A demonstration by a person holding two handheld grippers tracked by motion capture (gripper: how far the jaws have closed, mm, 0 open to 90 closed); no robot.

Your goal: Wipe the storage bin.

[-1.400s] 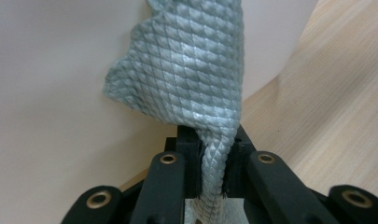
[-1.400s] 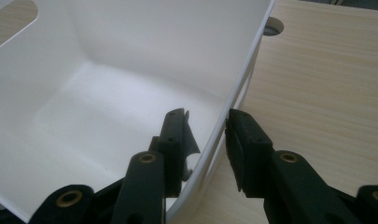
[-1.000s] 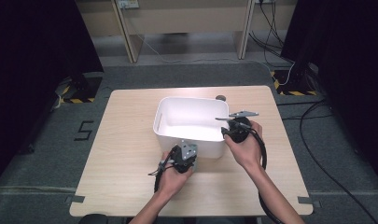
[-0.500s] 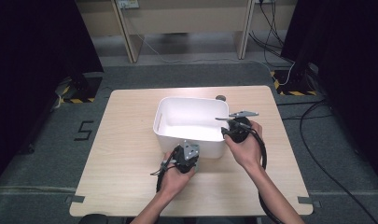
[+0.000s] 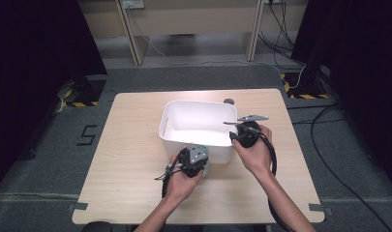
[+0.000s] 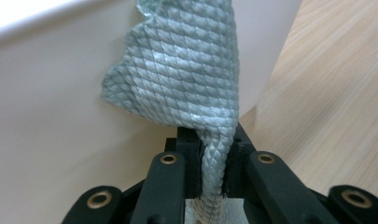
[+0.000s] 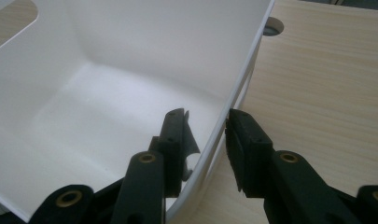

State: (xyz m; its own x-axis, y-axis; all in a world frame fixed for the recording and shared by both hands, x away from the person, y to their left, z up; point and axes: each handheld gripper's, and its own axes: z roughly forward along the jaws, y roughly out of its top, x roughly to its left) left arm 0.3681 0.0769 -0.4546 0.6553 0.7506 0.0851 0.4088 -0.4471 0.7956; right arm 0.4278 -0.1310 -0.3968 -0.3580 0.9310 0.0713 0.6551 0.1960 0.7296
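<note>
1. The left gripper is squeezed tight on a pale green cloth. The cloth sticks up from between its two black jaws and has a bumpy, scaly pattern.
2. The cloth is just outside the white tub, right against the tub's near wall. It is not inside the tub yet.
3. From above, the left gripper sits at the near side of the tub, close to its near right corner. A bit of green peeks out beside it.
4. The right gripper has one jaw inside the tub and one jaw outside, with the tub's right wall between them. The jaws look close to the wall, but there is a small gap on the outer side, so I cannot tell if it is really pinching the wall or just sitting around it.
5. From above, the right gripper is at the tub's right edge, near its near corner. It looks like it is there to keep the tub from sliding.
6. The tub stands in the middle of the table. Inside, the tub looks bare and white.
7. I think the step now is carrying the cloth to the tub, with the other hand steadying the tub.
8. Next, the left gripper should lift the cloth higher than the tub's near wall, move it over the inside of the tub, and then let go so the cloth drops in.
9. The lift must be high enough that the hanging cloth does not catch on the rim.
</note>
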